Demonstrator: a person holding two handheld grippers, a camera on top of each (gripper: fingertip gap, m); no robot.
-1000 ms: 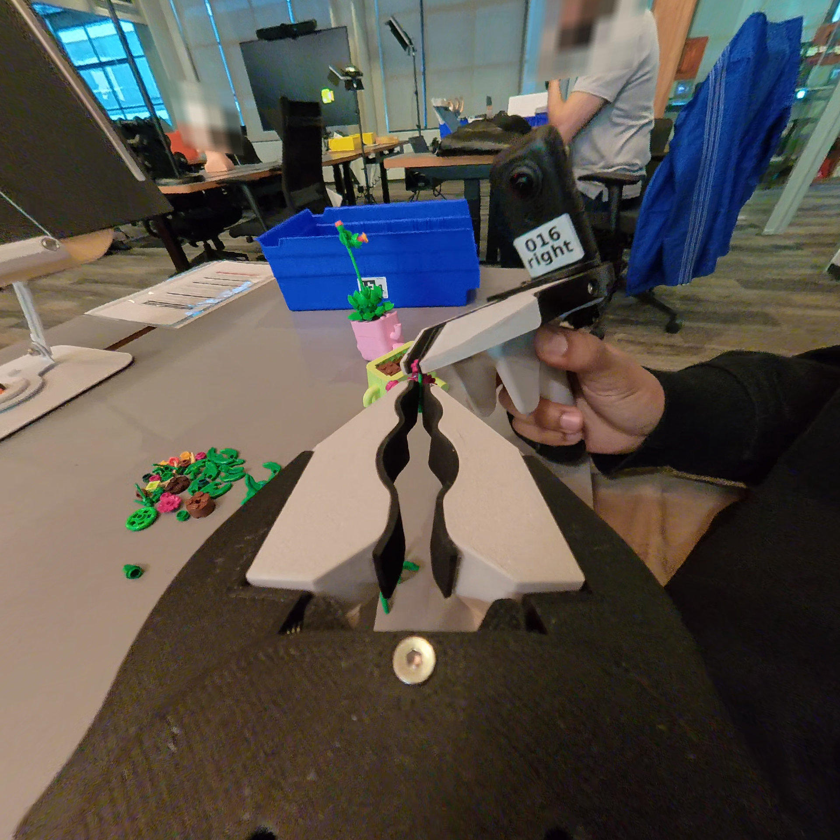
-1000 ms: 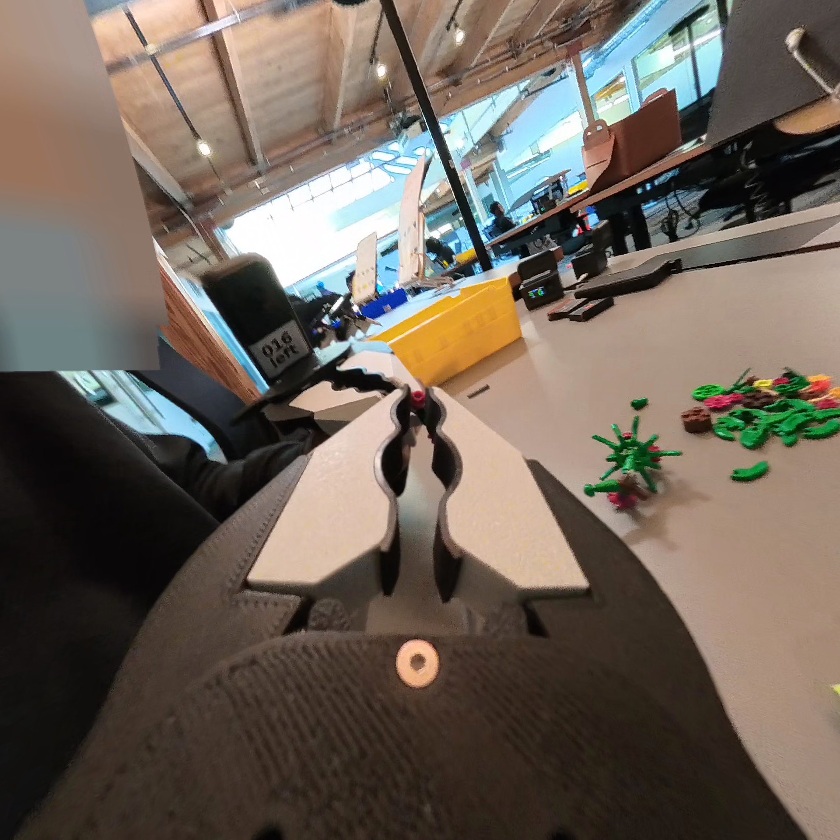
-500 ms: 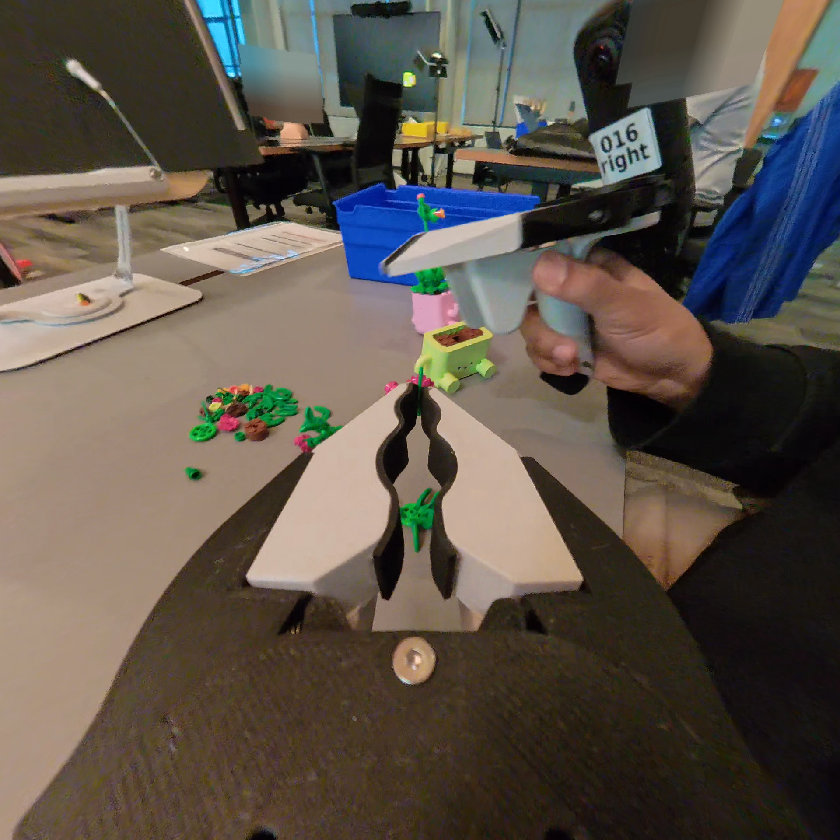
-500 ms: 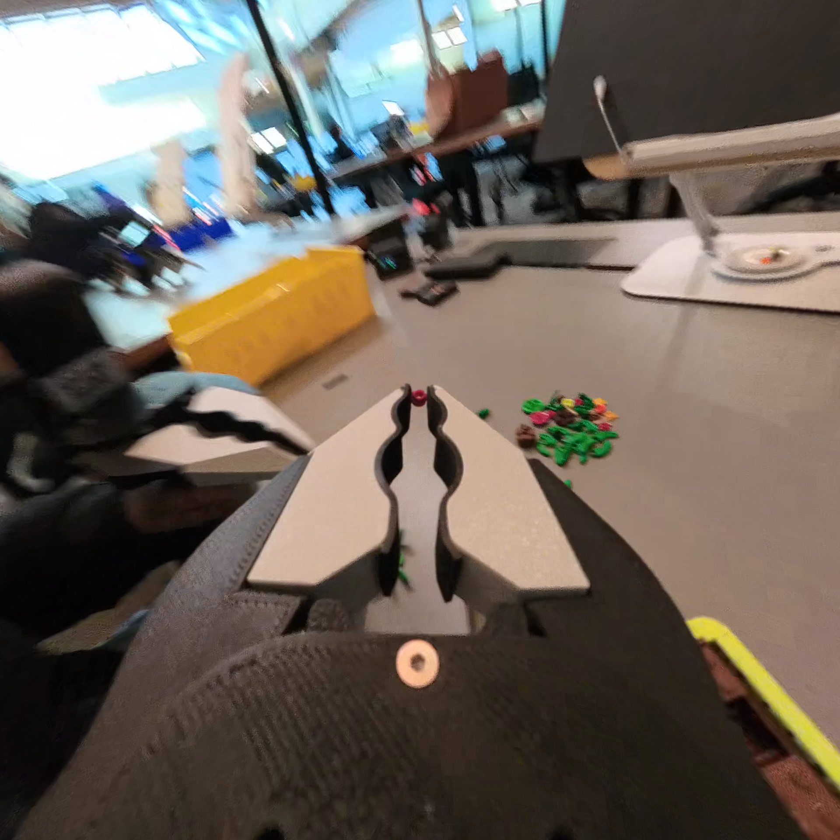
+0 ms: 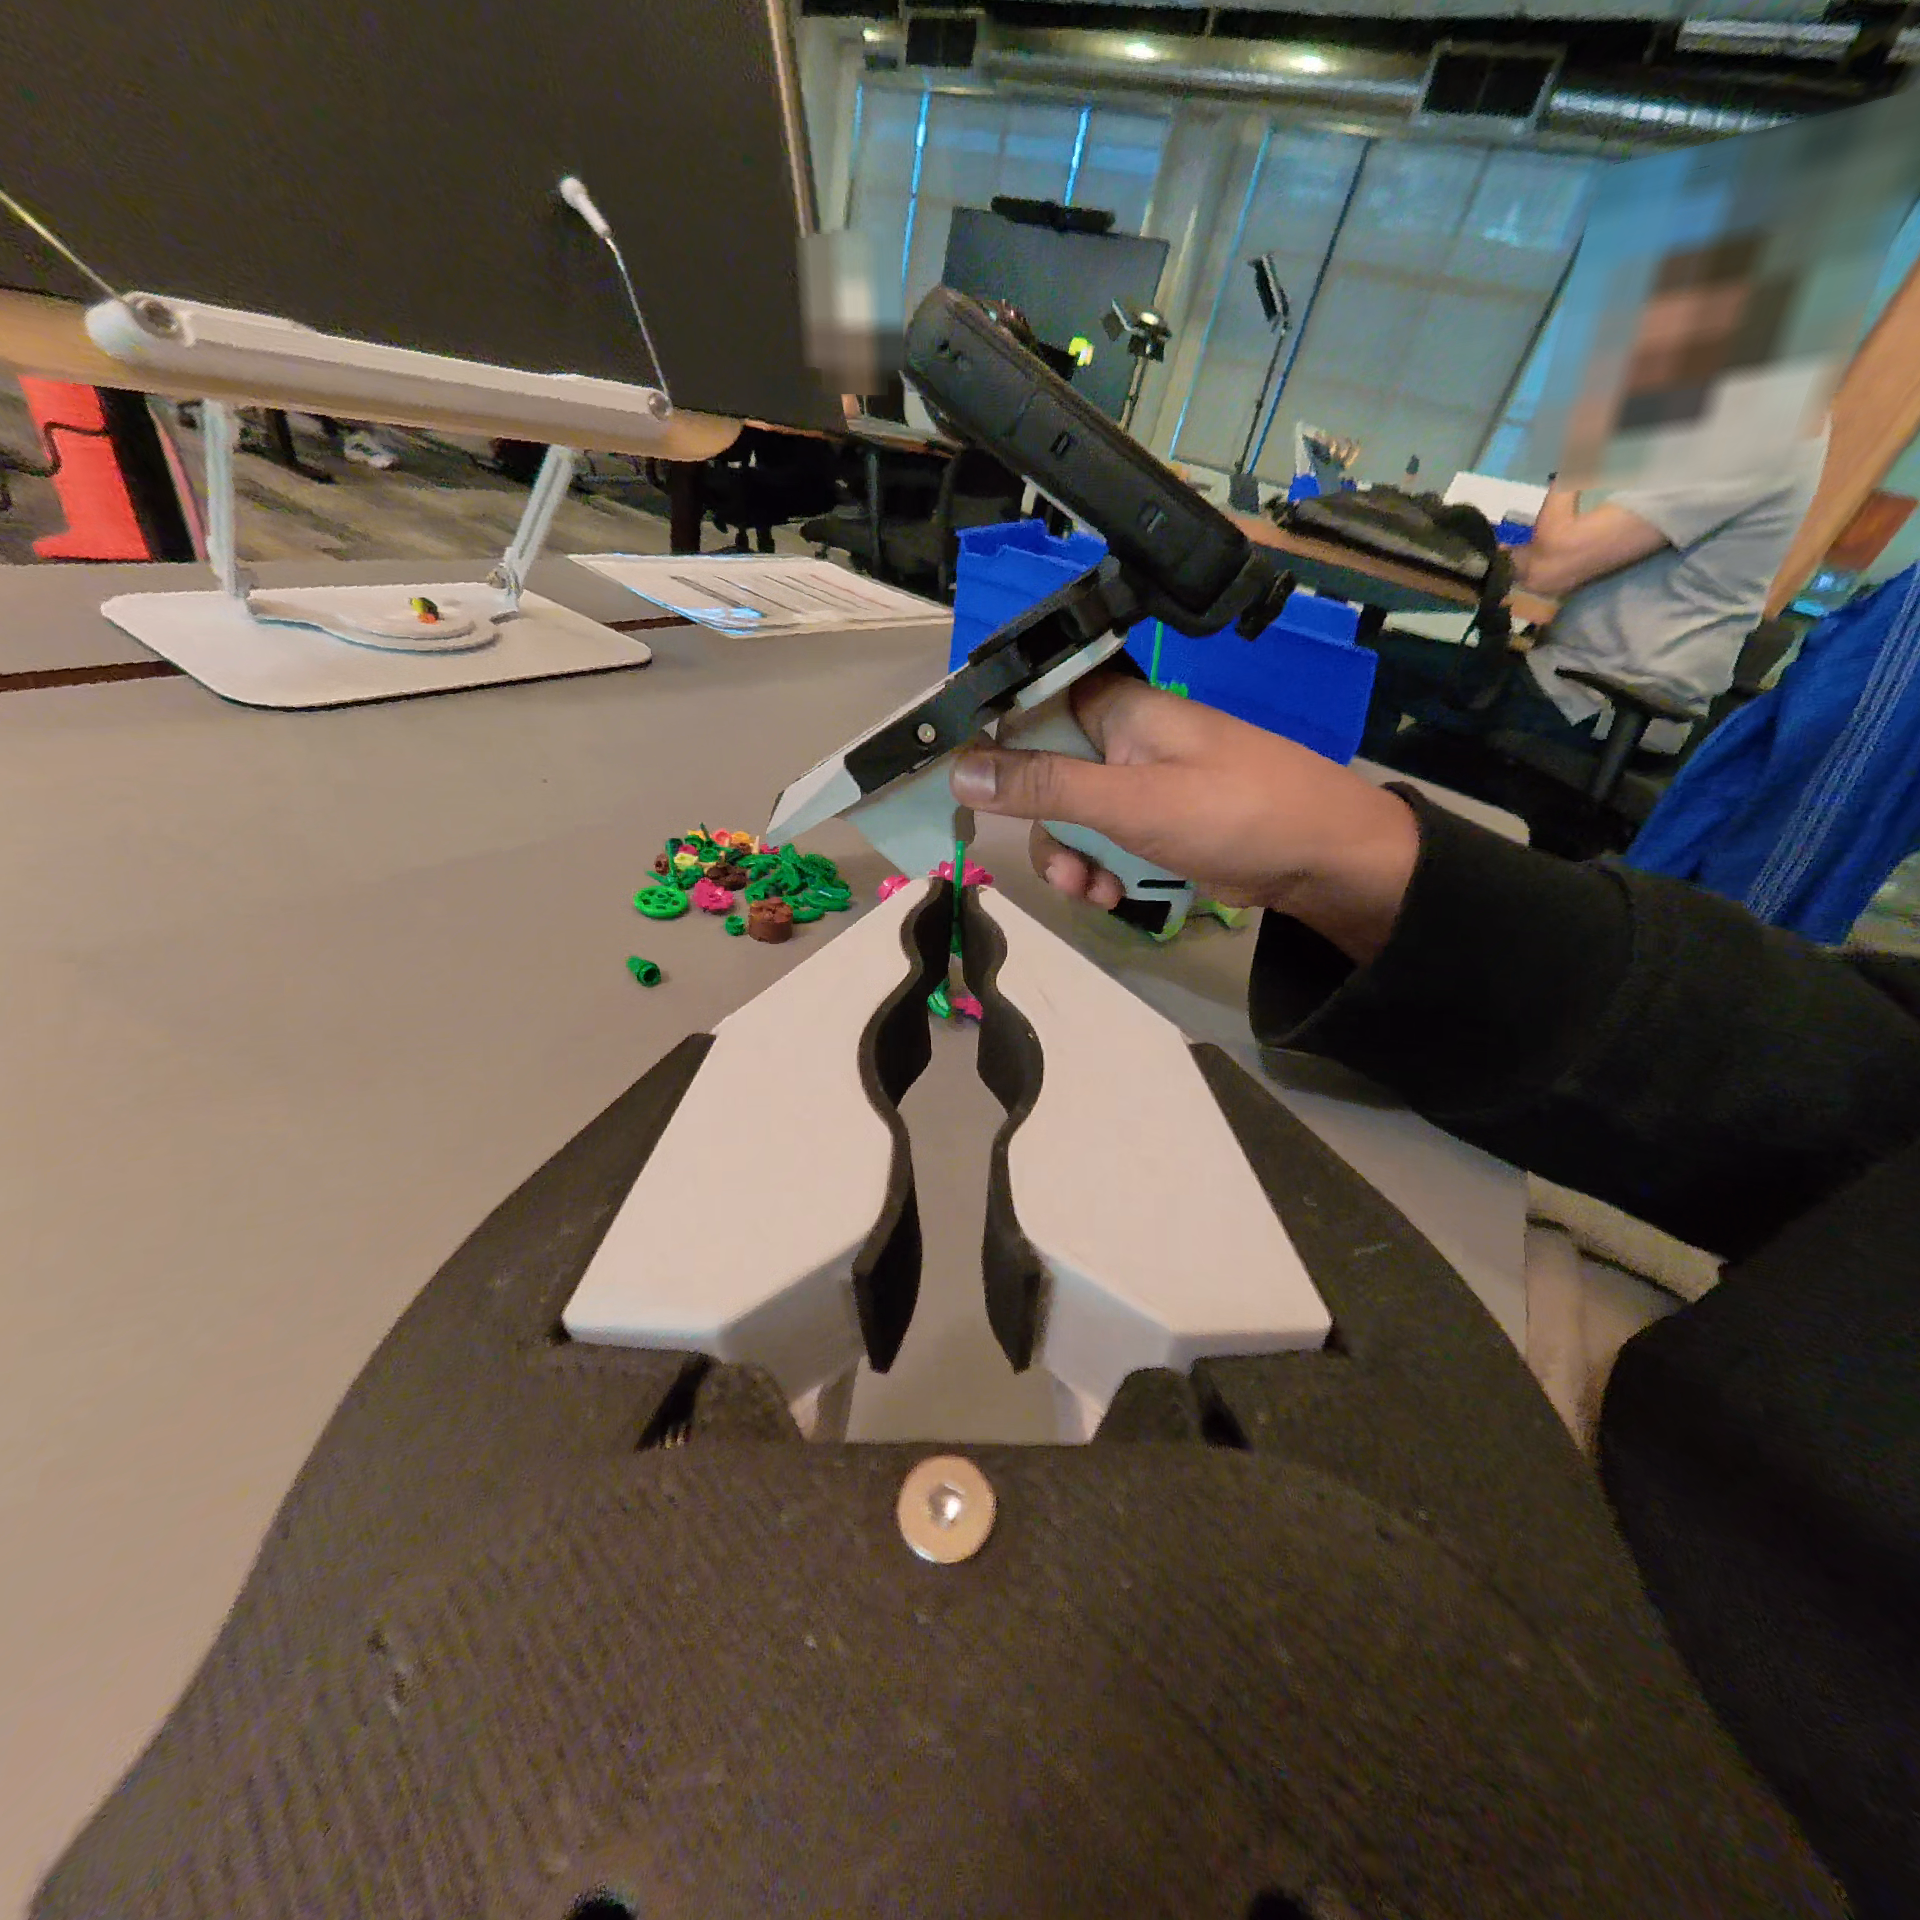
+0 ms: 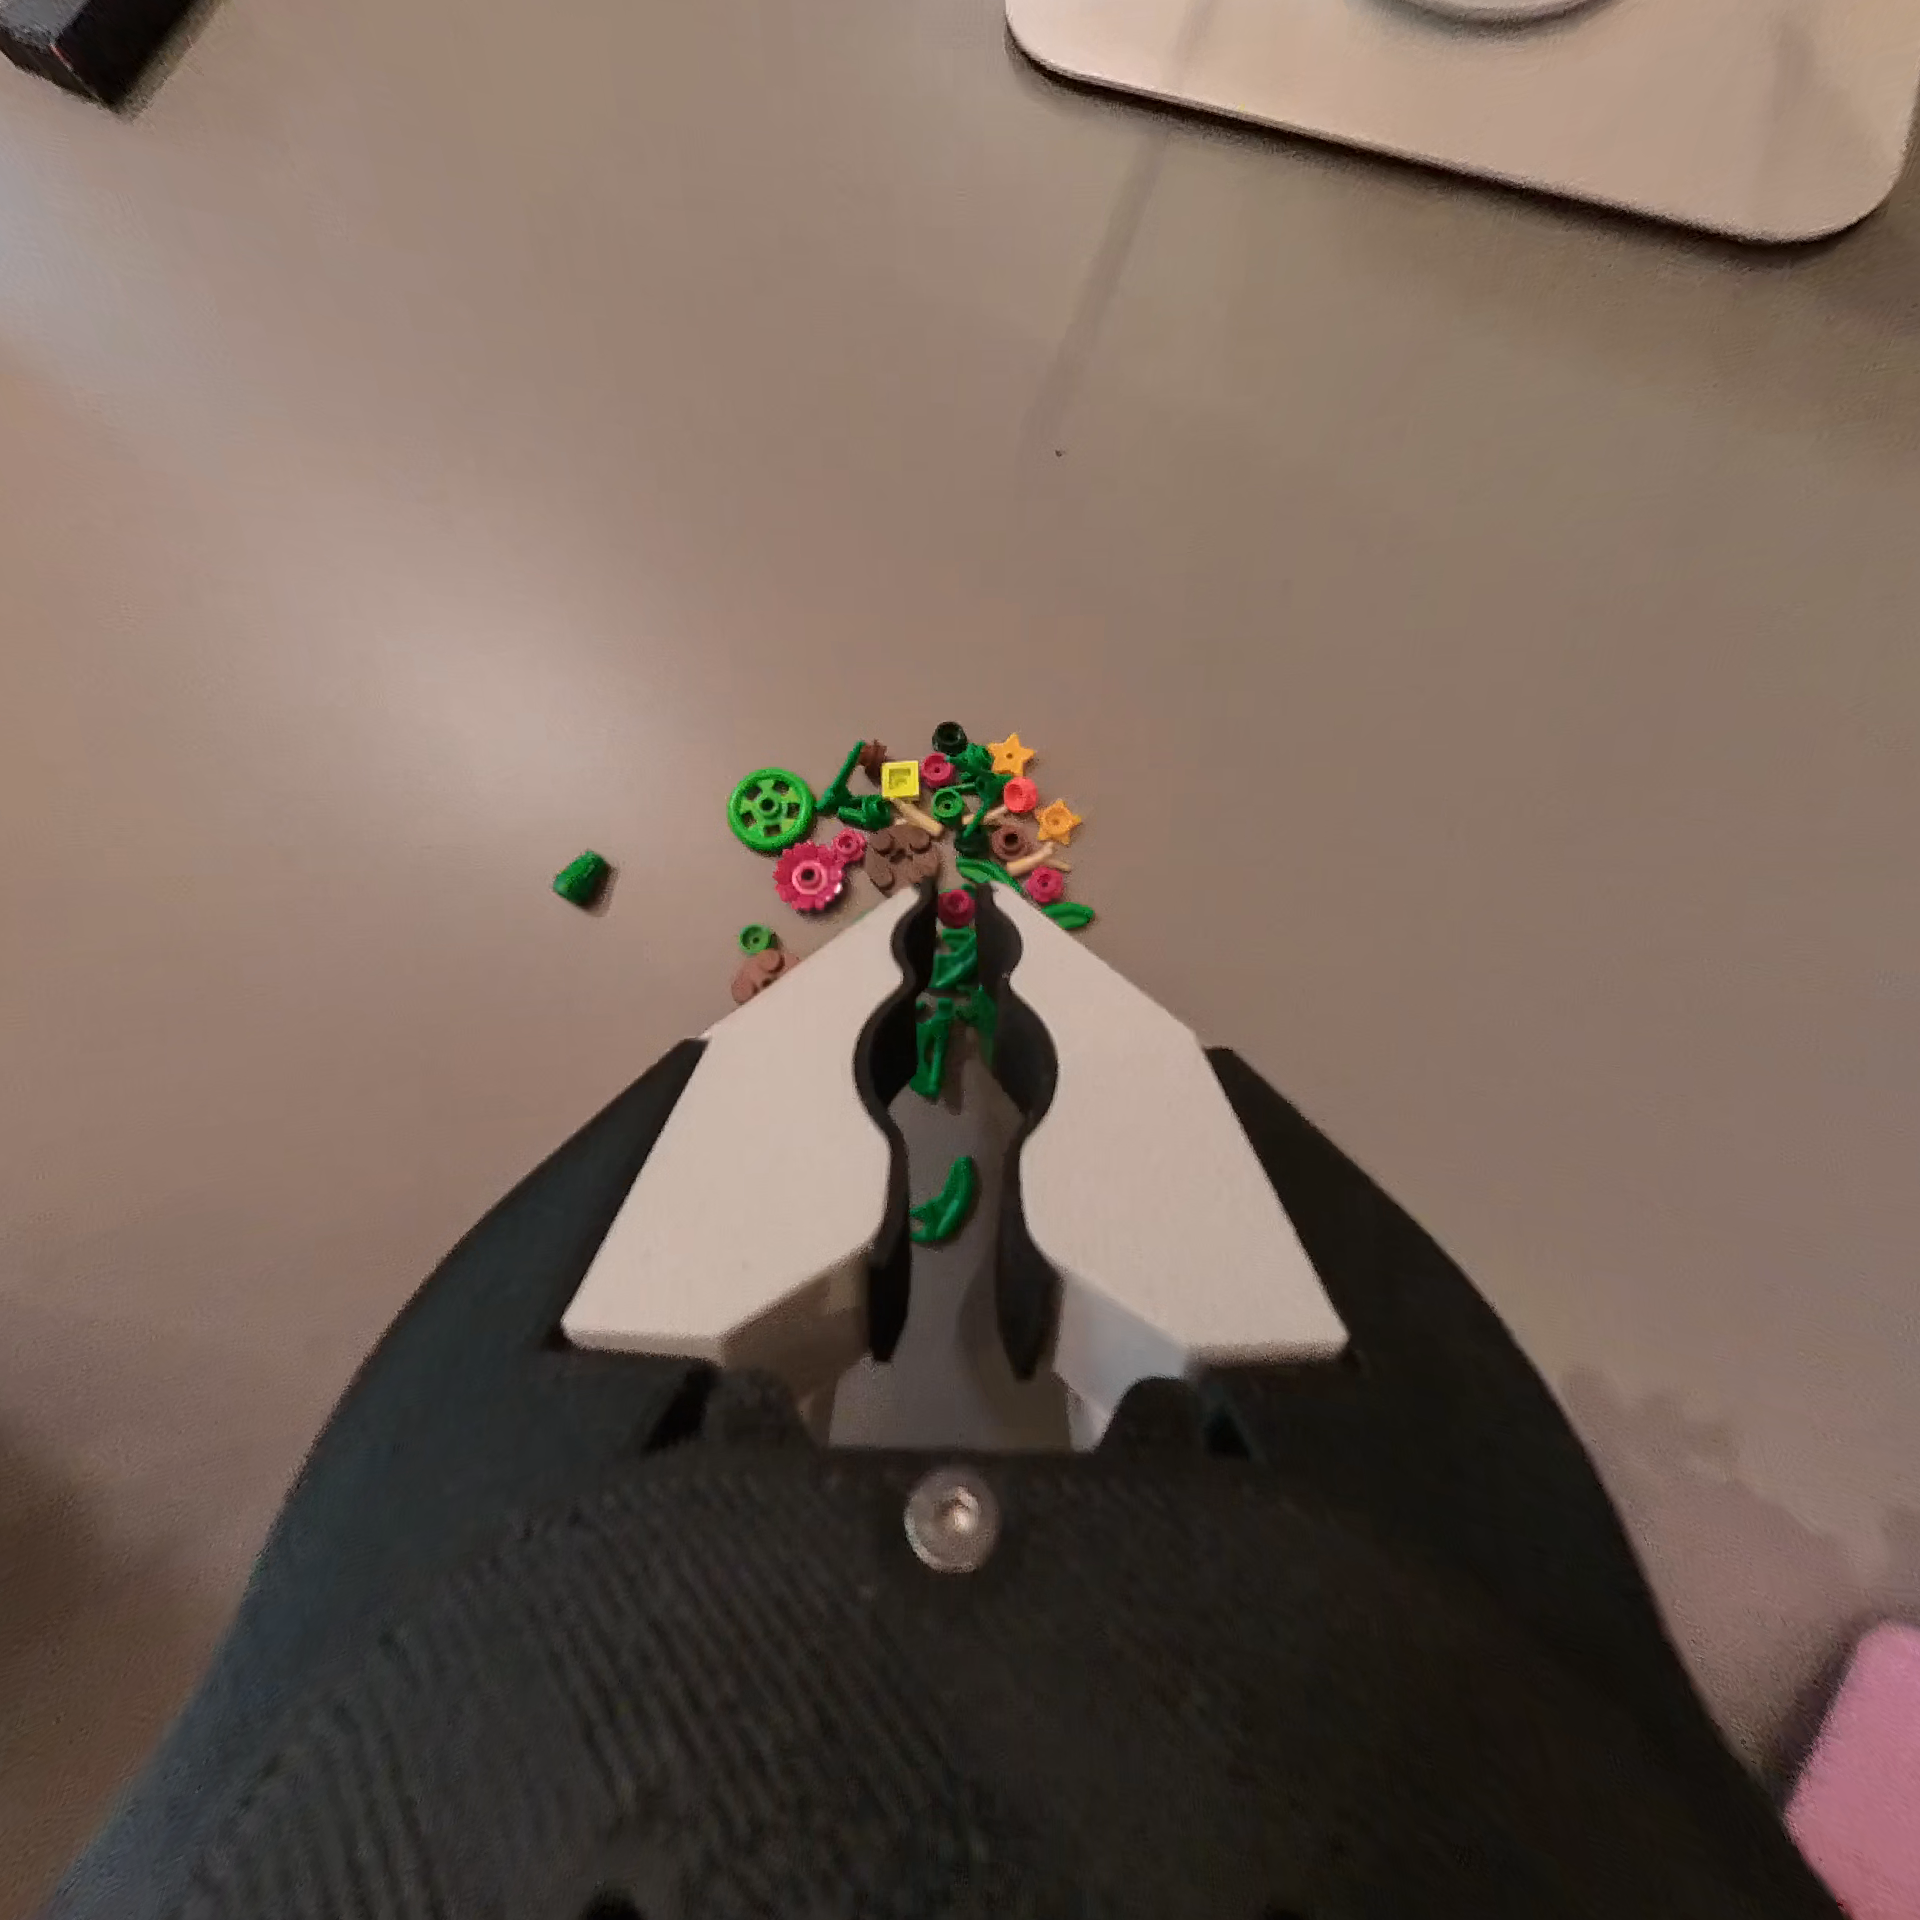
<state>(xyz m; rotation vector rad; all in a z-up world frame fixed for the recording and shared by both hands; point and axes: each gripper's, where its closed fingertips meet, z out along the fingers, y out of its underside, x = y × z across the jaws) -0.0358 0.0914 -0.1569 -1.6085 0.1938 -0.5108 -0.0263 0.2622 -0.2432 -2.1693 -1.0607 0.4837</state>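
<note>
Left tongs (image 5: 951, 902) clenched on a green stem (image 5: 957, 883); right tongs (image 6: 956, 906) pinching a pink stud (image 6: 956, 906), above the parts pile (image 6: 914, 821) at twelve o'clock on the counter (image 6: 416, 520).

I see my left gripper (image 5: 954, 902) as matt pale plastic fingers in a rough, ridged black shell with a shiny metal screw (image 5: 945, 1508). The table (image 6: 416, 468) looks smooth, satin grey. The toy flower pieces (image 6: 904, 821) are glossy plastic; the sleeve (image 5: 1621, 1039) is dark cloth.
</note>
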